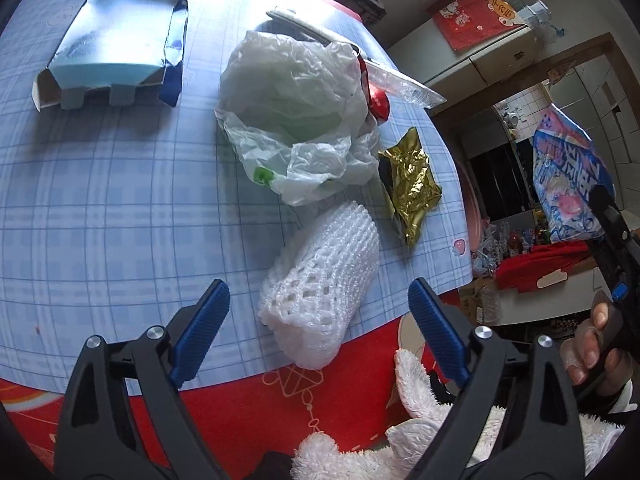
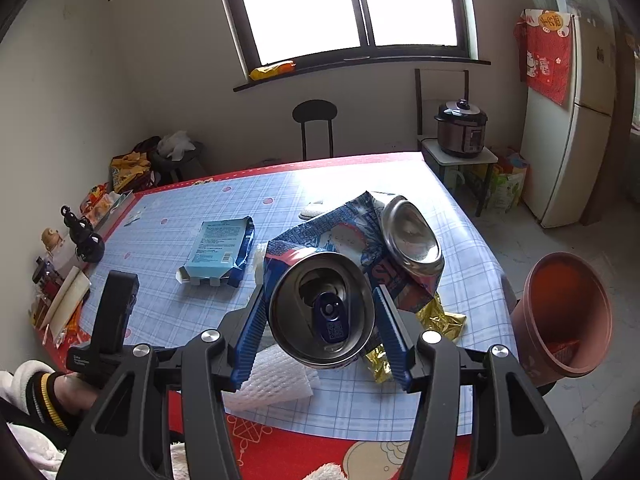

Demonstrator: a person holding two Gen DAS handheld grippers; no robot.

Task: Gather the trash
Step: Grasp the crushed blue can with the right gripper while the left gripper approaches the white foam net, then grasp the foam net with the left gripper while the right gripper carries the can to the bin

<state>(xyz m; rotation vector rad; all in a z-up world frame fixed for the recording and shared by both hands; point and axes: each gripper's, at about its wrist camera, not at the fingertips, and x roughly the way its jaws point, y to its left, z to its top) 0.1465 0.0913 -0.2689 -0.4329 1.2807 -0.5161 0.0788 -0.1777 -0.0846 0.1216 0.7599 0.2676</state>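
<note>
The right claw grips a crushed, bent blue drink can between its 2 blue pads, held above the table near a brown bin. The left claw stands open over a white foam net sleeve on the table, untouched. Beyond it lie a crumpled plastic bag, a gold wrapper and a flattened blue carton.

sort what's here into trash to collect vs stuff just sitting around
Job: crushed can in the right gripper, foam net, plastic bag, gold wrapper, flattened box, brown bin.

Bystanders: rice cooker, fridge, chair.
</note>
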